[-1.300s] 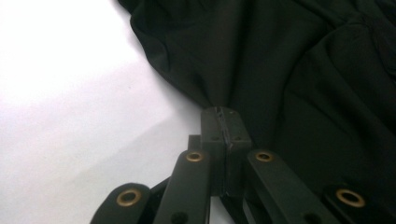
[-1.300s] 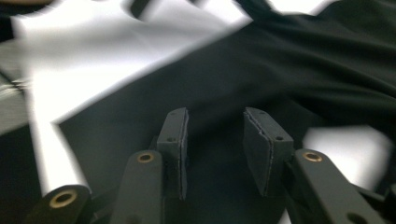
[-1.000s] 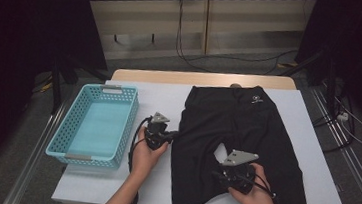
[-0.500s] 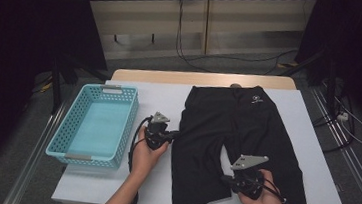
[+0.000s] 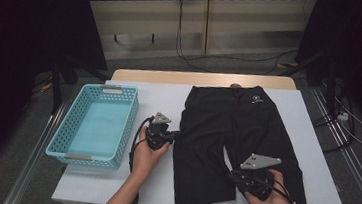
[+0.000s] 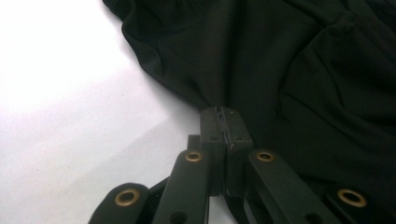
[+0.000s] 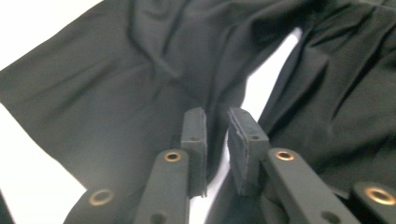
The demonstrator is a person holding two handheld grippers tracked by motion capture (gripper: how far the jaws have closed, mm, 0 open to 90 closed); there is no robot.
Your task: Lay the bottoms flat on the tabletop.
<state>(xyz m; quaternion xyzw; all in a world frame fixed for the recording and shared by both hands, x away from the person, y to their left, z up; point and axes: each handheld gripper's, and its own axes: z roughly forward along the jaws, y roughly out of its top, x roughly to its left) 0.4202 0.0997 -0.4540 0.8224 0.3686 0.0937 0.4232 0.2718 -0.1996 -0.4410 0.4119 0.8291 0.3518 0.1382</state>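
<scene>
Nearest the person, the right gripper (image 5: 242,177) sits low over the right leg of the shorts (image 5: 238,137), close to the hem and just right of the gap between the two legs. Its jaws have just been opening and now stand a little apart; in the right gripper view the pads (image 7: 243,135) hang over the inner edge of a leg with a strip of white table (image 7: 37,140) showing between the legs, and no cloth is pinched between them. A little farther up, the left gripper (image 5: 170,133) meets the outer edge of the left leg, jaws fully closed on a fold of that edge, as the left gripper view shows at the fingertips (image 6: 223,122). The shorts lie flat with their long axis running away from the person, hems near, waistband far. So the cloth lies to the right of the left gripper and ahead of and beneath the right one; the right gripper is nearer the hems, and I judge it would take the next grip there. The basket (image 5: 69,144) stands left of the shorts, beside the left hand.
</scene>
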